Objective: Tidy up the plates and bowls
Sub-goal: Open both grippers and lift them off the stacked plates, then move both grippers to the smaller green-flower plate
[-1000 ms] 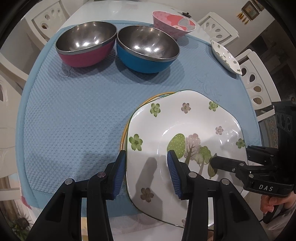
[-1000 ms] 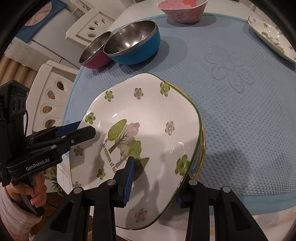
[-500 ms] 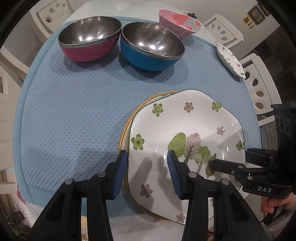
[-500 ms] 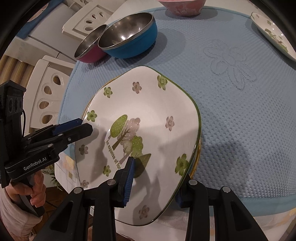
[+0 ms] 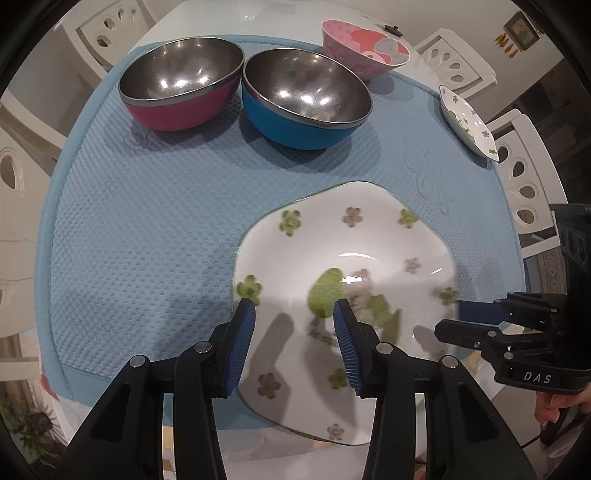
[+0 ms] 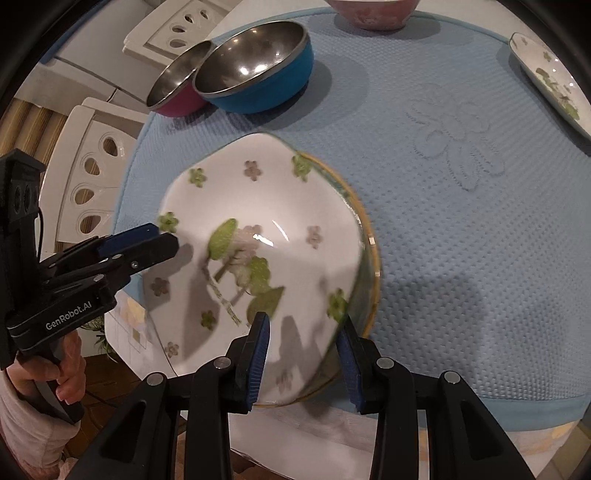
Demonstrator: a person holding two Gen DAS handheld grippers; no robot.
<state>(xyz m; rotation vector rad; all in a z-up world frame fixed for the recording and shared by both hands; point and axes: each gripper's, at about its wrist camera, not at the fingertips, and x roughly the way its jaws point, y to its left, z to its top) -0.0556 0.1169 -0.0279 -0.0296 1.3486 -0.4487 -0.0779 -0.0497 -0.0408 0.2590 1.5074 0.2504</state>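
Plate [image 5: 351, 258] sits over the mat [image 5: 147, 240], its left rim between my left tongs [image 5: 293, 325]; whether they grip it, I cannot tell. In the right view its near rim stands between my right tongs [image 6: 303, 339], grip equally unclear. A yellow-rimmed plate [image 6: 373, 258] lies beneath.

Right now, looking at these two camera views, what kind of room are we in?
Most likely a home dining room. A table with a blue textured mat holds steel bowls and floral plates, white cut-out dining chairs stand around it, and a small framed picture hangs on the wall.
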